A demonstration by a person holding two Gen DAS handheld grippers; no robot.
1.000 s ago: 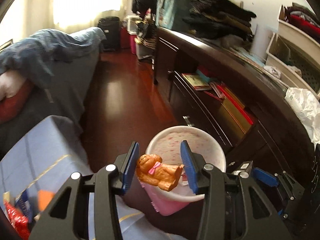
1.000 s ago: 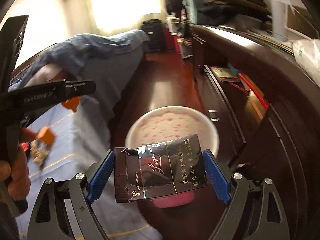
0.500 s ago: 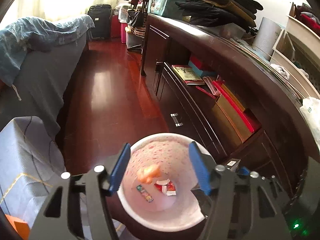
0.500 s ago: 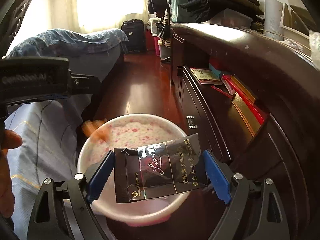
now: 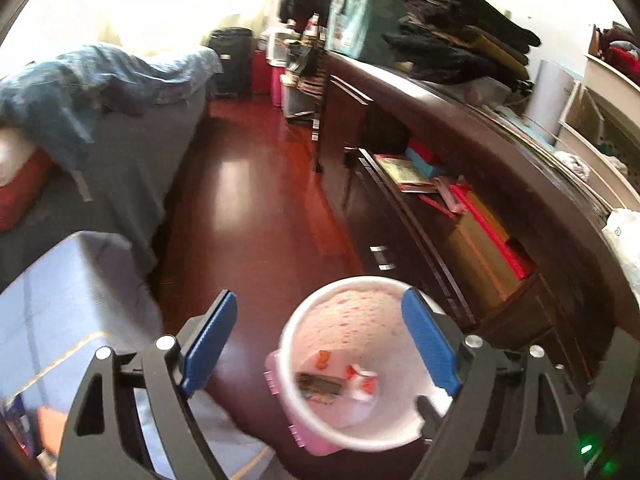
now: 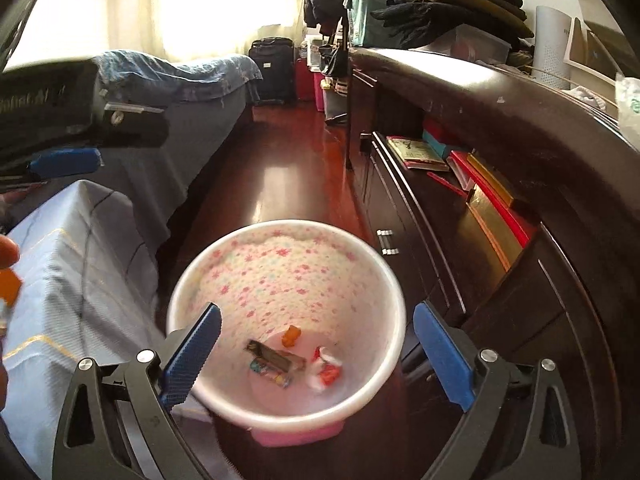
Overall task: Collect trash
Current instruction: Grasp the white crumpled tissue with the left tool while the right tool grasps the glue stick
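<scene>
Both grippers hang over a white bin with a flower-print liner that stands on the dark red floor. Left gripper (image 5: 318, 344) has its jaws opening, blue pads wide apart and nothing between them; the bin (image 5: 288, 344) lies below and toward its right pad. Right gripper (image 6: 318, 354) is also opening, its pads spread to either side of the bin's near rim (image 6: 180, 292) and pressing on nothing.

At the bottom of the bin lie four bits of trash close together: a small orange figure (image 6: 291, 336) toward the far side, a dark flat packet (image 6: 276, 357) in the middle, a little colourful wrapper (image 6: 276, 376) just beside the packet on its near side, and a red-and-white wrapper (image 6: 326, 370) to the right. The left wrist view shows the same pieces, blurred.

Left of the bin, a light blue cloth with thin gold lines (image 6: 60, 280) covers the corner of a bed. To the right runs a dark wooden cabinet (image 6: 500, 92) with books on its open shelf (image 6: 420, 152). Folded dark clothes (image 6: 452, 4) are stacked on top.
</scene>
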